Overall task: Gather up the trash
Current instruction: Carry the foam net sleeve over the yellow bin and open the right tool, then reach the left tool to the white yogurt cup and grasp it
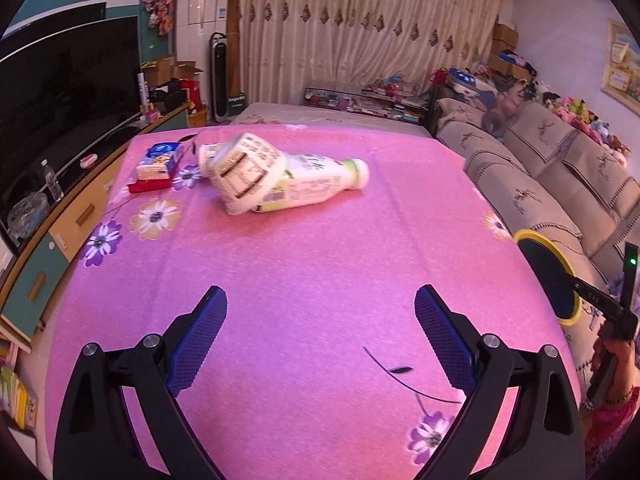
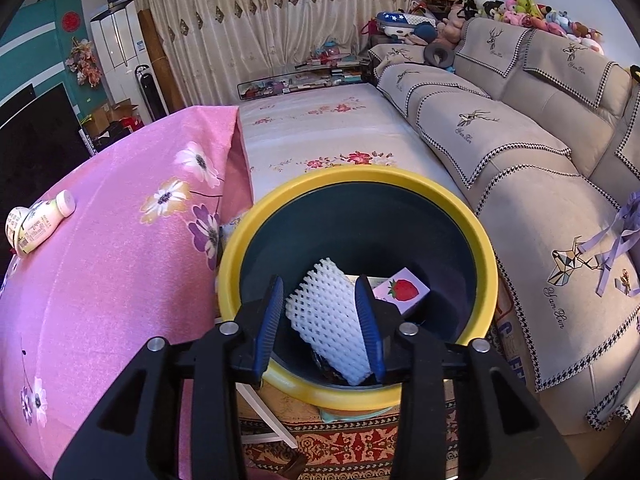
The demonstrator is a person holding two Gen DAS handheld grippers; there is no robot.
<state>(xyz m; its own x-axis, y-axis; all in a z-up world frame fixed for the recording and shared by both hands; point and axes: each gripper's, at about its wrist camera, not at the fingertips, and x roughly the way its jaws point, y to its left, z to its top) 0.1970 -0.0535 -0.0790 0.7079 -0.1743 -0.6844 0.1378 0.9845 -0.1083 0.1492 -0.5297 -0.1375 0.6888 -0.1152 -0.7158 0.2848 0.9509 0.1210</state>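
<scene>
My left gripper (image 1: pixel 320 300) is open and empty above the pink flowered tablecloth (image 1: pixel 320 248). Ahead of it lie a white paper cup (image 1: pixel 244 172) on its side and a white plastic bottle (image 1: pixel 316 184) behind it, touching. A blue and white carton (image 1: pixel 160 160) on a red packet (image 1: pixel 148 187) sits at the far left. My right gripper (image 2: pixel 318 288) is shut on a white foam fruit net (image 2: pixel 328 316) and holds it over the yellow-rimmed bin (image 2: pixel 440 192). A strawberry carton (image 2: pixel 402 290) lies inside the bin. The bottle (image 2: pixel 44 220) shows at the right wrist view's left edge.
The bin (image 1: pixel 524 236) stands off the table's right edge, beside a beige sofa (image 2: pixel 520 152). A TV cabinet (image 1: pixel 60 232) with a water bottle (image 1: pixel 52 180) runs along the left. A patterned rug (image 2: pixel 340 444) covers the floor under the bin.
</scene>
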